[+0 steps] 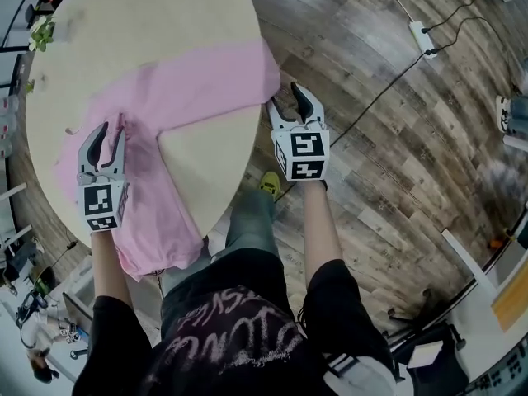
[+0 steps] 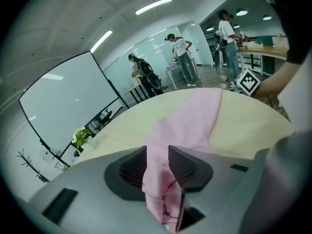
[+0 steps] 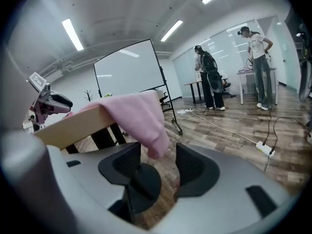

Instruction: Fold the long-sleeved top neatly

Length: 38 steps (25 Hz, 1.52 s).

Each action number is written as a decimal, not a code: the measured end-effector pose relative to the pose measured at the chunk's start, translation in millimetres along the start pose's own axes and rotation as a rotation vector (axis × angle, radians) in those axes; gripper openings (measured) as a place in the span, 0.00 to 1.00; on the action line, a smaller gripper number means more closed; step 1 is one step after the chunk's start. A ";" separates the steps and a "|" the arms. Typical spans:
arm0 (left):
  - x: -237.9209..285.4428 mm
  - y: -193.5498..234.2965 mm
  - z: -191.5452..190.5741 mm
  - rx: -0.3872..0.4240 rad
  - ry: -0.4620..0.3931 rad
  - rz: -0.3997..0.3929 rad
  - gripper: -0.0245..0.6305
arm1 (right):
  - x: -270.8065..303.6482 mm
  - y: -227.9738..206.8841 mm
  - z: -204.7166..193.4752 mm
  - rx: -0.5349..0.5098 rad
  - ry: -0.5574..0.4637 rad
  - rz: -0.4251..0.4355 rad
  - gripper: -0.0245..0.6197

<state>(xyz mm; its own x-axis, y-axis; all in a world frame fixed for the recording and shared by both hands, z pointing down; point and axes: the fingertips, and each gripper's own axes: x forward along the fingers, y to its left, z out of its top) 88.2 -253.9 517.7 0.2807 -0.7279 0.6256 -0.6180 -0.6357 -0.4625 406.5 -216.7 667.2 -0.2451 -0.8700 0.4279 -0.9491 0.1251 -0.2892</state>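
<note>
A pink long-sleeved top (image 1: 190, 89) lies spread on the round pale table (image 1: 148, 23). One sleeve runs to the right and hangs over the table's edge. My left gripper (image 1: 110, 134) sits on the top's near left part. In the left gripper view, a raised fold of the pink cloth (image 2: 190, 116) fills the gap of this gripper (image 2: 157, 167), and its pads press on it. My right gripper (image 1: 289, 103) is off the table's right edge, below the sleeve end. In the right gripper view it (image 3: 158, 162) stands open, with the sleeve's tip (image 3: 146, 126) dangling between the jaws, untouched.
A small green plant (image 1: 41, 31) stands at the table's far left rim. A white power strip (image 1: 422, 38) with cables lies on the wood floor to the right. A whiteboard (image 3: 129, 72) and standing people (image 3: 207, 77) are in the background.
</note>
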 end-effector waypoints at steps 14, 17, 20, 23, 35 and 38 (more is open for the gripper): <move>-20.8 -6.3 -13.4 0.029 0.079 0.022 0.27 | 20.4 -20.4 9.8 -0.002 -0.032 -0.081 0.11; -25.6 -7.1 -11.1 0.020 0.068 0.016 0.26 | 11.9 -30.5 17.8 0.009 -0.028 -0.126 0.10; -32.6 -7.1 -8.8 -0.001 0.051 0.007 0.27 | -1.3 -38.2 33.8 0.014 -0.035 -0.176 0.10; -37.7 -7.4 -5.5 -0.033 0.029 -0.006 0.26 | -18.8 -40.2 53.8 0.009 -0.044 -0.215 0.10; -72.7 19.7 -18.2 -0.203 -0.052 -0.020 0.26 | -65.6 15.1 157.5 -0.147 -0.083 -0.255 0.10; -84.8 32.9 -29.0 -0.238 -0.088 -0.012 0.26 | -68.4 43.1 179.1 -0.198 -0.104 -0.245 0.10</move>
<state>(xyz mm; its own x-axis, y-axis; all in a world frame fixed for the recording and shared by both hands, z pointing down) 22.8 -205.6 467.7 0.3457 -0.7470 0.5679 -0.7670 -0.5736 -0.2876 417.8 -237.2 472.0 0.0073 -0.9284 0.3716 -0.9998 -0.0127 -0.0120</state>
